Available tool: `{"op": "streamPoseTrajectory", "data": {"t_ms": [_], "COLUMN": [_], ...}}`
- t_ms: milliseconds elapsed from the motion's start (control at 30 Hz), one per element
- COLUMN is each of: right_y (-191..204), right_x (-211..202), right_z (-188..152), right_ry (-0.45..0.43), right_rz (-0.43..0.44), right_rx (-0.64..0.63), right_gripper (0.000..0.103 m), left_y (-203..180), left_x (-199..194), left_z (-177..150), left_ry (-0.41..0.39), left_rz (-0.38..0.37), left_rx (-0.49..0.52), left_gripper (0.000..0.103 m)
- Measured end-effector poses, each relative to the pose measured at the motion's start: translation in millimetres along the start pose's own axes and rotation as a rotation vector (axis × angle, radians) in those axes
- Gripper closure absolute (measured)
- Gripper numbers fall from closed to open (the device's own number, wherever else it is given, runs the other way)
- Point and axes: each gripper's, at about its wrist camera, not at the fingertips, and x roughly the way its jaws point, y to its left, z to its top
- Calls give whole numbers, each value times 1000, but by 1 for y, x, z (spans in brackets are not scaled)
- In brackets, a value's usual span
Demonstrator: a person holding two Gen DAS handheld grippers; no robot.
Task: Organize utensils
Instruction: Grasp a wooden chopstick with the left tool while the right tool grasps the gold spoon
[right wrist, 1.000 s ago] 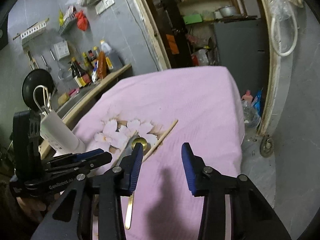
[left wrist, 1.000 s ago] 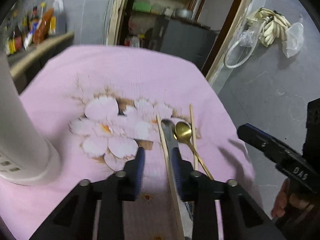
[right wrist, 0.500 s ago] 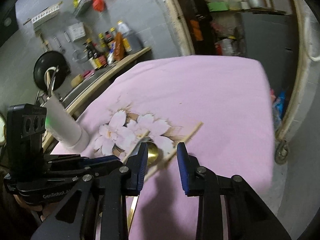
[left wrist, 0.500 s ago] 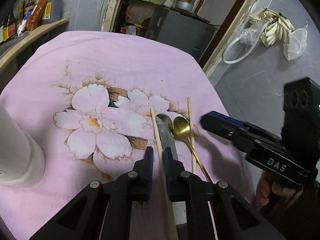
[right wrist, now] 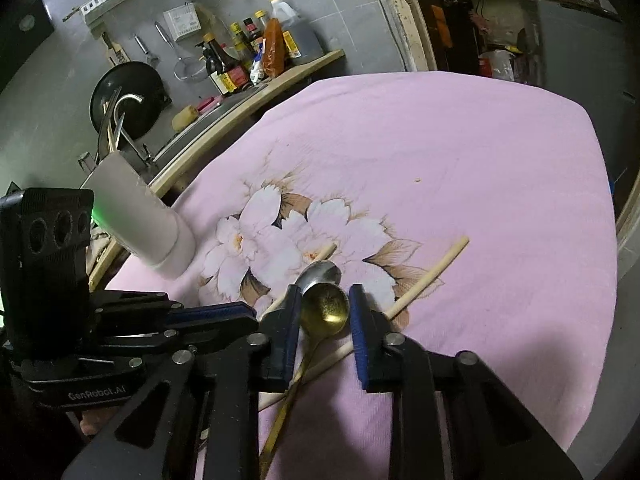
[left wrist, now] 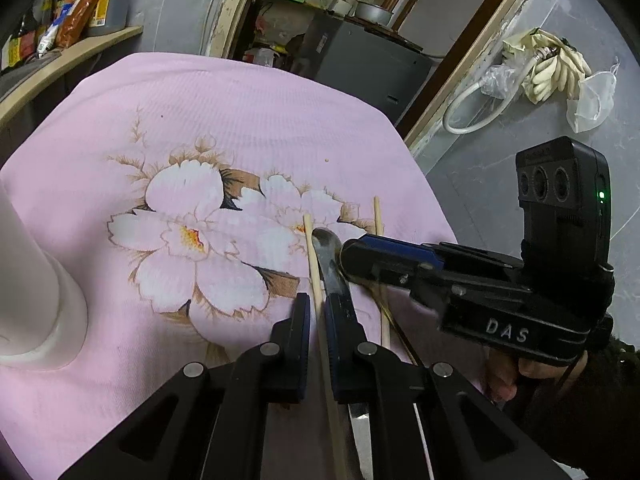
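On the pink flowered cloth (left wrist: 248,120) lie two wooden chopsticks, a silver spoon (left wrist: 326,248) and a gold spoon (right wrist: 324,308). My left gripper (left wrist: 318,300) is shut on the nearer chopstick (left wrist: 310,248), with the silver spoon just right of it under one finger. My right gripper (right wrist: 325,292) straddles the gold spoon's bowl. Its jaws are closing and the pads stand just off the bowl's sides. The other chopstick (right wrist: 432,272) runs under that gripper's right finger. In the left wrist view the right gripper (left wrist: 348,256) hides the gold bowl.
A tall white utensil holder (right wrist: 132,216) with metal utensils in it stands at the cloth's left side. A shelf with bottles (right wrist: 256,60) runs behind it. The table's right edge drops to a grey floor (left wrist: 500,168).
The left jaws closed from wide apart onto the chopstick. The right gripper came in from the right and lower, over the gold spoon, and its jaws narrowed.
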Motion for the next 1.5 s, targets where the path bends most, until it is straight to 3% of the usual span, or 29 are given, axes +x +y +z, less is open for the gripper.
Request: {"op": "streamPoseTrajectory", "data": {"t_ms": [400, 533, 633, 933, 1133, 1267, 1333, 1367, 1500], "right_y": [-13, -12, -8, -3, -3, 1, 3, 3, 7], "right_x": [-35, -40, -47, -49, -46, -42, -42, -42, -53], "right_z": [-25, -31, -35, -47, -50, -52, -51, -51, -53], "right_ry": [-63, -81, -92, -45, -22, -28, -31, -31, -52], "right_rz": [-35, -51, -71, -104, -64, -77, -96, -105, -133], "right_rx": [110, 151, 175, 176, 171, 165, 170, 173, 214], "right_gripper": [100, 100, 100, 99, 89, 88, 89, 97, 99], "left_y": [-3, -9, -1, 4, 4, 5, 2, 0, 3], "left_x": [4, 3, -10, -16, -10, -7, -6, -6, -11], "left_z": [7, 5, -4, -7, 0, 2, 1, 0, -2], "left_ry": [81, 66, 22, 95, 133, 128, 120, 113, 84], "left_rz": [16, 57, 50, 74, 50, 36, 44, 49, 31], "left_rx": [32, 44, -21, -16, 21, 30, 51, 66, 52], "left_gripper": [95, 98, 98, 97, 97, 97, 97, 97, 98]}}
